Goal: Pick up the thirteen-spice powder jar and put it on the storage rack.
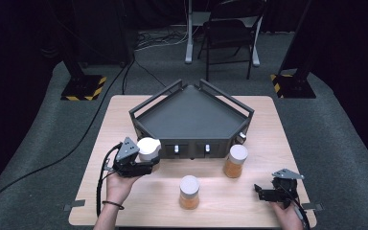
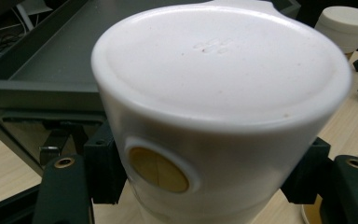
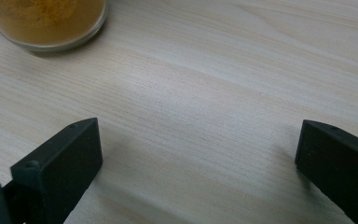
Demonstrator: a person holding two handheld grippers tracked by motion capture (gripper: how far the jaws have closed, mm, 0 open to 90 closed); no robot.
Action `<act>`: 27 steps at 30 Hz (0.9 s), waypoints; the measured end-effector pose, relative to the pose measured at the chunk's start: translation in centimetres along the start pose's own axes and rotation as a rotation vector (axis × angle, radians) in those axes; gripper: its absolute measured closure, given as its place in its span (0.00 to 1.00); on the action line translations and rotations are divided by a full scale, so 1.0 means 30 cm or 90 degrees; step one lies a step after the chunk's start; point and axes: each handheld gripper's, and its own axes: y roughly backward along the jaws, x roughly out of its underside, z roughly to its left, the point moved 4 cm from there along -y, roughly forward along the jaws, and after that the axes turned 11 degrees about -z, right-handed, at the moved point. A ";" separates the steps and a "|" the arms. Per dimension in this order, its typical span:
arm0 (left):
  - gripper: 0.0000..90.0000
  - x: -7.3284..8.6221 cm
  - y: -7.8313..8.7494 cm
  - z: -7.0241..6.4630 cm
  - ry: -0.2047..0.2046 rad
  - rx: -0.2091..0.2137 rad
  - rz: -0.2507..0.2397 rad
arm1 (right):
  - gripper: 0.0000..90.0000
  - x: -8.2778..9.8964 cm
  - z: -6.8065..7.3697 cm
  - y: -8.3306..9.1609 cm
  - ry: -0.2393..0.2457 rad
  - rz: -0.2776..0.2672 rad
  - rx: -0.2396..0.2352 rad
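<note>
White and big in the left gripper view, the jar lid (image 2: 219,60) sits closest, and the left gripper (image 2: 205,182) squeezes the jar (image 1: 148,149) from both sides with its black pads (image 2: 103,168). From the high view, this jar is held just in front of the dark tray (image 1: 191,117), near its front left corner. I think the job is to put the jar into the tray. To do it well, keep the jar straight up and lift it high enough to pass over the tray rail (image 1: 154,97), then set it down softly on the flat floor inside. The tray has lots of free room in the middle. Two other jars stand on the table (image 1: 124,108): the middle jar (image 1: 189,191) and the right jar (image 1: 235,161), both well away from the path. The right gripper (image 3: 198,154) rests low over bare wood with its jaws wide apart, holding nothing.
</note>
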 end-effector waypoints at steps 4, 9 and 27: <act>0.34 -0.032 -0.004 0.003 -0.007 0.005 0.002 | 0.00 0.000 0.000 0.000 0.000 0.000 0.000; 0.34 -0.059 -0.003 0.007 -0.005 0.004 -0.002 | 0.00 0.000 0.000 0.000 0.000 0.000 0.000; 0.34 -0.175 -0.012 0.020 -0.017 0.014 -0.009 | 0.00 0.000 0.000 0.000 0.000 0.000 0.000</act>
